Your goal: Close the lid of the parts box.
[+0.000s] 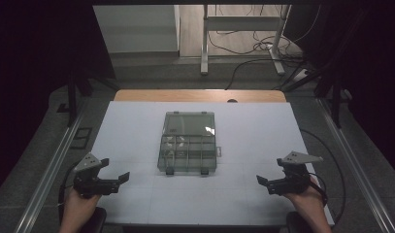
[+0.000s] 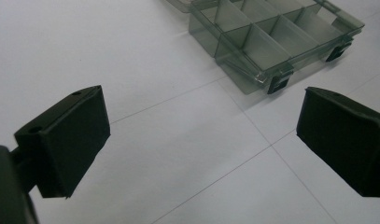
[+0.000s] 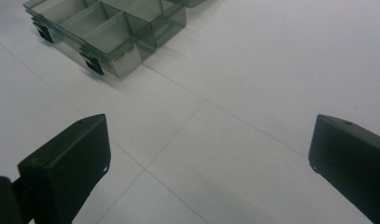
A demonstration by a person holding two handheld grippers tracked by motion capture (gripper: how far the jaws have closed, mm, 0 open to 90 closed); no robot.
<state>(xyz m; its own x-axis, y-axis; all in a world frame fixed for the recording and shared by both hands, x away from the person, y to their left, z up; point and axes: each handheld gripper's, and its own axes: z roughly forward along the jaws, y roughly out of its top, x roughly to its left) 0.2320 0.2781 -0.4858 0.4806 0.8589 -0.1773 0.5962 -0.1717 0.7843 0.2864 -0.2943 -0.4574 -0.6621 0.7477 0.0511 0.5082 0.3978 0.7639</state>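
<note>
You've got nothing started: the box (image 1: 188, 142) sits lid-open mid-table (image 1: 263, 126), untouched, while your left gripper (image 1: 118, 180) and right gripper (image 1: 264, 181) hover near the front edge, jaws spread and empty, well apart from it, so every step remains.

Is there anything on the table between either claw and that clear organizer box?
Nothing visible. Bare white table lies between the left claw and the box, and likewise between the right claw and the box. Both claws are open.
</note>
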